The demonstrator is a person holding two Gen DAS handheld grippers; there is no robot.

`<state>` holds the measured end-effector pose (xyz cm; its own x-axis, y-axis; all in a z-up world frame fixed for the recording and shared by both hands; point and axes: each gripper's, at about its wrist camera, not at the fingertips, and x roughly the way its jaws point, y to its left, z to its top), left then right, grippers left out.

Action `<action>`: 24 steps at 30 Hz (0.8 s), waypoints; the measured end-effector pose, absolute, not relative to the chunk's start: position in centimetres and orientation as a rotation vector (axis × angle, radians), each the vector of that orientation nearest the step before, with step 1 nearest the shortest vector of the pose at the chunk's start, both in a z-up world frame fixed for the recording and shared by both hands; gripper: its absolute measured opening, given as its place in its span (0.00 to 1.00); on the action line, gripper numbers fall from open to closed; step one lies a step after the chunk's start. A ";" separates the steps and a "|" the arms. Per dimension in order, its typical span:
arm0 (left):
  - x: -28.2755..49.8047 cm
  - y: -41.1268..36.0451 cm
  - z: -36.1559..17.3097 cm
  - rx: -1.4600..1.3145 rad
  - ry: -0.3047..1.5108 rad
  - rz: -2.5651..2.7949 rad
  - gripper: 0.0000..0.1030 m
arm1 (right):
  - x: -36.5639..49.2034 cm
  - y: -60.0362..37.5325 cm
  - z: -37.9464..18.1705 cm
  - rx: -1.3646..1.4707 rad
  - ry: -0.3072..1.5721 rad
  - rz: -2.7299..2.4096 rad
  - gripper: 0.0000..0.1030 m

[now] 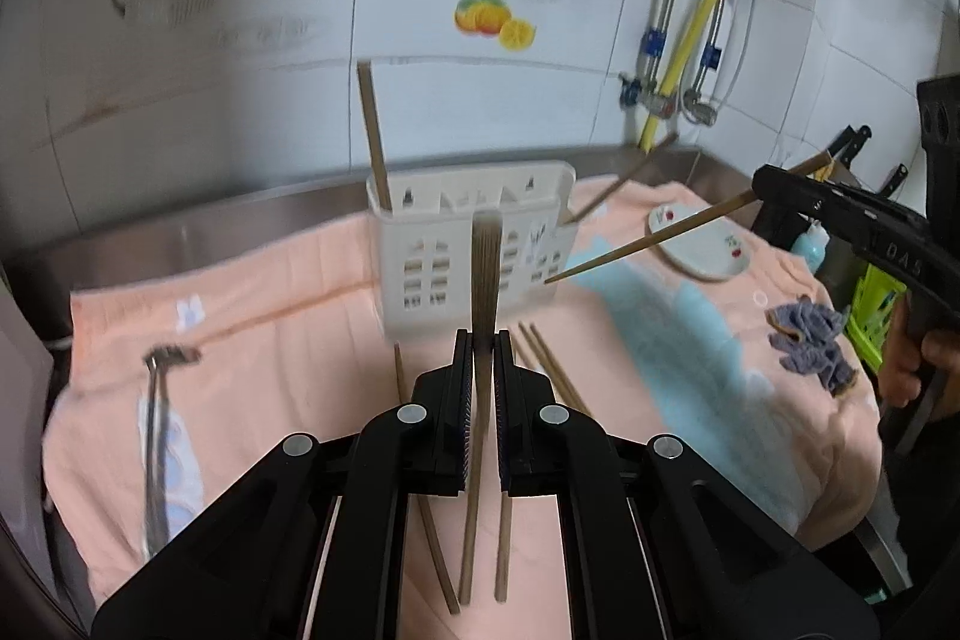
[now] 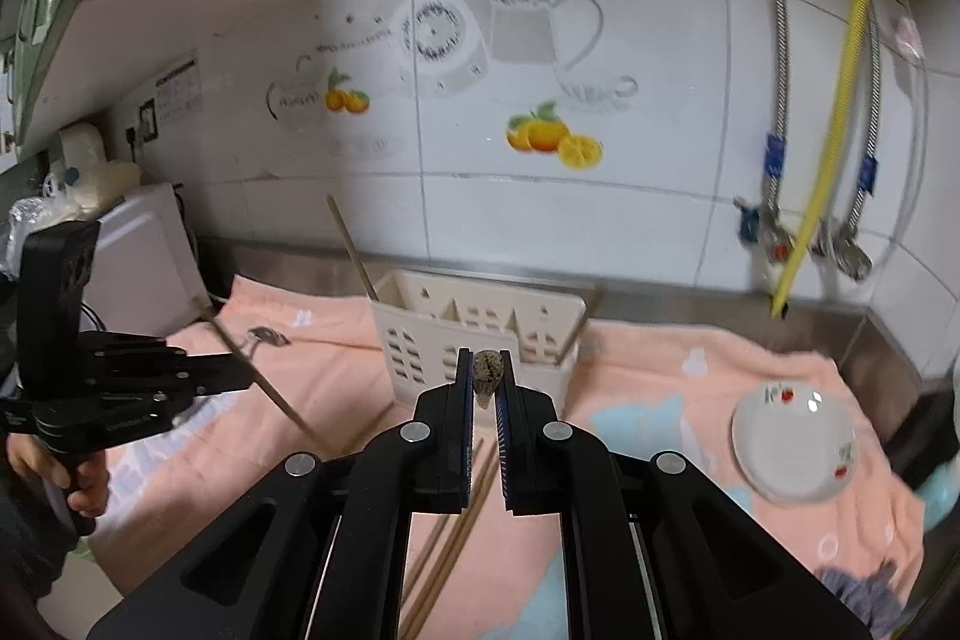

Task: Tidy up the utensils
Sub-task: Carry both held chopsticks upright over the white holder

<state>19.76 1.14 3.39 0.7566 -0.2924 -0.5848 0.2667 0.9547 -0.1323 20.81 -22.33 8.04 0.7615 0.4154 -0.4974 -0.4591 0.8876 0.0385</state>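
Observation:
A cream slotted utensil holder [image 1: 474, 244] stands on the peach towel; it also shows in the right wrist view [image 2: 480, 334]. One chopstick [image 1: 373, 136] stands in its left compartment. My left gripper [image 1: 483, 346] is shut on a chopstick [image 1: 485, 274] that points up toward the holder. My right gripper [image 2: 487, 364] is shut on a chopstick [image 2: 487, 370] seen end-on, and from the left wrist view [image 1: 774, 187] that chopstick [image 1: 648, 241] slants down toward the holder's right side. Several loose chopsticks [image 1: 555, 370] lie on the towel in front of the holder.
A metal spoon [image 1: 157, 436] lies on the towel [image 1: 288, 340] at the left. A white dish with cherries [image 2: 792, 442] sits at the right. A crumpled blue-grey cloth [image 1: 810, 340] lies at the towel's right edge. Pipes and a yellow hose [image 2: 840, 100] hang on the tiled wall.

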 end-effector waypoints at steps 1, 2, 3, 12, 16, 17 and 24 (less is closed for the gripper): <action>20.0 1.1 4.0 -0.038 0.634 -0.306 0.06 | 21.2 -22.4 8.7 -0.084 0.522 0.488 0.07; 20.2 1.0 4.6 -0.036 0.623 -0.308 0.06 | 21.5 -22.4 9.4 -0.083 0.522 0.496 0.07; 20.4 0.9 5.1 -0.035 0.616 -0.311 0.06 | 21.8 -22.4 10.0 -0.088 0.521 0.501 0.07; 22.3 0.1 12.1 0.002 0.482 -0.296 0.06 | 24.6 -23.0 13.8 -0.101 0.525 0.504 0.07; 23.4 0.0 15.1 0.013 0.416 -0.272 0.06 | 25.6 -23.0 14.8 -0.110 0.519 0.502 0.07; 23.9 -0.1 15.9 0.016 0.397 -0.261 0.06 | 25.8 -23.0 15.1 -0.103 0.521 0.508 0.07; 27.4 0.0 17.4 0.020 0.358 -0.200 0.06 | 27.5 -22.4 15.5 -0.147 0.521 0.477 0.07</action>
